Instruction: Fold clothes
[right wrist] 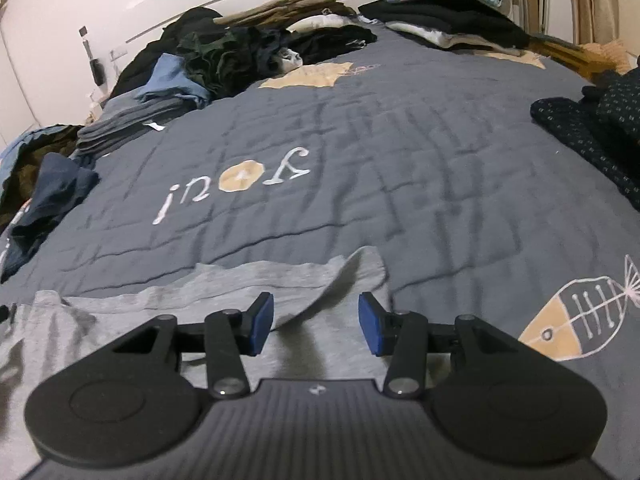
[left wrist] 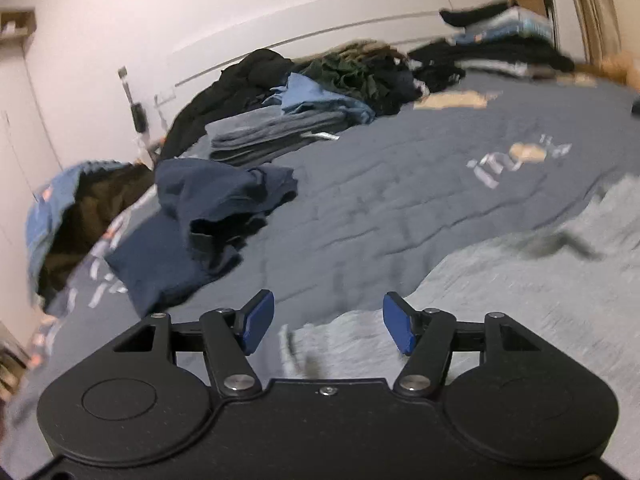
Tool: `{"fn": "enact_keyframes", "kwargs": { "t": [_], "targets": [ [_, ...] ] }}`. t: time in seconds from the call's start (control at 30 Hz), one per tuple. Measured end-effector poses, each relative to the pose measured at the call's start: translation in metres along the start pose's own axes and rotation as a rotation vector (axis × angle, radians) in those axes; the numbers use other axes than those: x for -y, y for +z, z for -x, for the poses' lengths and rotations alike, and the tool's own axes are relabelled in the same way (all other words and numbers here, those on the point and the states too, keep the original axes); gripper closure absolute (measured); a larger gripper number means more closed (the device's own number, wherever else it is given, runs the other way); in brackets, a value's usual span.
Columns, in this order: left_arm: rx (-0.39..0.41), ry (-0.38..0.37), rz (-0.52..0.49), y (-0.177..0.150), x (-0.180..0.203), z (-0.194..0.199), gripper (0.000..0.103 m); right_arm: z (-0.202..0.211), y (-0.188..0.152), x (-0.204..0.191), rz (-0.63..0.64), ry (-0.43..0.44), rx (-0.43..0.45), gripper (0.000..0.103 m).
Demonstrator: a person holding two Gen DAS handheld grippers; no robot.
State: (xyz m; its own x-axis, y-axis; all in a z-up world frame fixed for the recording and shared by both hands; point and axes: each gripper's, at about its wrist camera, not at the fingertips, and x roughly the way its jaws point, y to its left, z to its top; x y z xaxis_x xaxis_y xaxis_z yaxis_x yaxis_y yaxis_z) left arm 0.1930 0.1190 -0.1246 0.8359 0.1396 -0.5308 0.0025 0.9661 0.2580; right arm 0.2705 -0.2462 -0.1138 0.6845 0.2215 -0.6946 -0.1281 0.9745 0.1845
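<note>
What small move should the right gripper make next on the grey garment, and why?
Probably ease the right gripper down and close on the raised fold of the grey garment. Its jaws stand open and empty with that fold between and just beyond them, and the garment lies only partly folded on the bedspread.

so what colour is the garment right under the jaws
Light heather grey garment, clearest in the right wrist view.

The grey garment (right wrist: pixel 224 296) looks like soft, matt knitted cloth. The bedspread (right wrist: pixel 400 152) is matt quilted fabric with stitched patches. Each gripper body (left wrist: pixel 328 428) is matt black plastic with shiny metal screws; its pads (left wrist: pixel 258 320) are matt blue.
</note>
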Motion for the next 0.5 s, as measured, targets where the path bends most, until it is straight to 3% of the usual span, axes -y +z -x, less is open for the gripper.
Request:
{"fn": "enact_keyframes", "kwargs": {
  "t": [0.1,0.17,0.23,0.33,0.5],
  "targets": [
    [0.003,-0.165,0.154,0.009,-0.003,0.009,0.042,0.001,0.001,-0.002,0.075,-0.095,0.023,0.057],
    [0.006,-0.265,0.181,0.017,0.011,0.014,0.042,0.001,0.005,0.003,0.100,-0.105,0.022,0.057],
    [0.048,-0.305,0.034,0.026,0.048,0.026,0.042,0.003,0.009,0.011,0.077,-0.090,0.005,0.057],
    [0.082,-0.307,-0.215,0.026,0.109,0.030,0.042,0.010,0.015,0.019,0.053,-0.086,0.000,0.055],
    [0.072,-0.342,-0.465,0.019,0.188,0.011,0.042,0.021,0.019,0.027,0.011,-0.060,0.021,0.051]
  ]
}}
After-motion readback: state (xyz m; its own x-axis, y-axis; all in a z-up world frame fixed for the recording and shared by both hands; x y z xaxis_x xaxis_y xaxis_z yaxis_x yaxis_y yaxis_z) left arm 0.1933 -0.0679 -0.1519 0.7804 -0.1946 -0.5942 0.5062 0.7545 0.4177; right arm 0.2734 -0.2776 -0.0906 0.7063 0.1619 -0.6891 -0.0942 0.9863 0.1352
